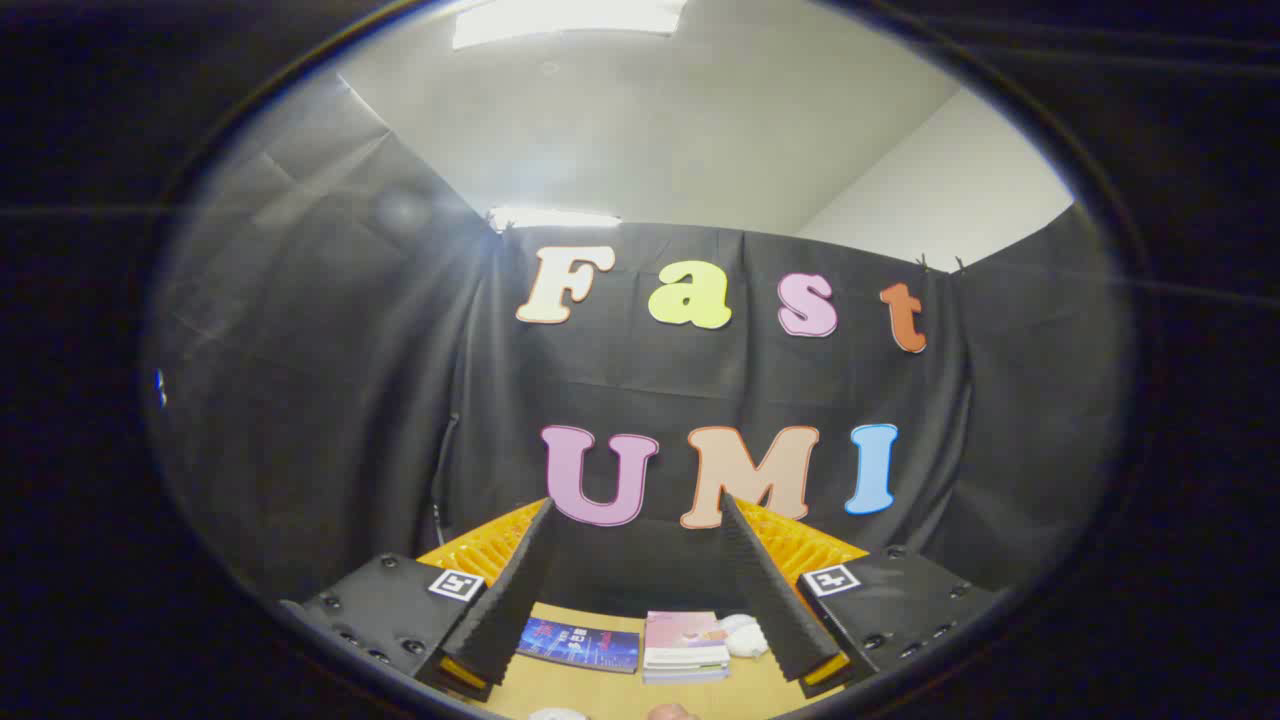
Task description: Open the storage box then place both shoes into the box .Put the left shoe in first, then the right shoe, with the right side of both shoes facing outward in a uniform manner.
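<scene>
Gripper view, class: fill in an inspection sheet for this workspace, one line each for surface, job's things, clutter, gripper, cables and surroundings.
Surface: light wooden table, seen low between the fingers.
Job's things: nothing seen.
Clutter: dark blue book lying flat; stack of books with a pink cover on top, beside it; a white object next to the stack, too small to identify.
Gripper: gripper open, fingers wide apart, holding nothing, aimed at the wall above the table.
Cables: a thin dark line hangs down the cloth; possibly a cable.
Surroundings: black cloth wall, white ceiling with a light.
</scene>
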Demonstrator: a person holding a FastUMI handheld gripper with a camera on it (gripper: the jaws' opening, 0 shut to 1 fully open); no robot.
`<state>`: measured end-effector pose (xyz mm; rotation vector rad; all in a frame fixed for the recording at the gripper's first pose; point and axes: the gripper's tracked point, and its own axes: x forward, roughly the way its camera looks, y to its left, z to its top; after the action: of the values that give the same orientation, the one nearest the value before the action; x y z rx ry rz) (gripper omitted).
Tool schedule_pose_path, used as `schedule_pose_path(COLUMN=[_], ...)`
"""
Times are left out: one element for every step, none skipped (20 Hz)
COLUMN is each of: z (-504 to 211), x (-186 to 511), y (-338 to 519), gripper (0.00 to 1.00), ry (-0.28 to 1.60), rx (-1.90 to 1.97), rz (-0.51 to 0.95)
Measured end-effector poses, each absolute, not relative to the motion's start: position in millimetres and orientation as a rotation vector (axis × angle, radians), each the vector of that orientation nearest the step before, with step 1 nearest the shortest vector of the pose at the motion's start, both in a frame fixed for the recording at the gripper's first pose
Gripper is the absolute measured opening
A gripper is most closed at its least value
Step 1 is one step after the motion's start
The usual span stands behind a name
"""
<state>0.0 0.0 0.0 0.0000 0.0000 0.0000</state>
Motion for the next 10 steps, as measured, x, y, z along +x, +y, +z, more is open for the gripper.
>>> schedule_pose_path(z=[-1.4,-2.2,-4.0,-6.0,-7.8,-8.5,-9.5,-8.6,-8.4,-8.7], x=[-1.4,-2.4,-3.0,-3.2,-3.5,-3.6,-3.1,-2.8,-1.6,-0.5], y=[1.5,3.1,4.9,7.5,8.6,9.6,9.9,9.5,10.2,10.9], gripper=[0.99,0.99,0.99,0.99,0.99,0.99,0.99,0.99,0.99,0.99], ry=[0.004,0.008,0.014,0.020,0.027,0.028,0.031,0.031,0.034,0.036], rx=[-0.006,-0.015,-0.024,-0.030,-0.034,-0.035,-0.034,-0.032,-0.030,-0.028], rz=[0.005,0.009,0.016,0.021,0.025,0.026,0.026,0.024,0.025,0.025])
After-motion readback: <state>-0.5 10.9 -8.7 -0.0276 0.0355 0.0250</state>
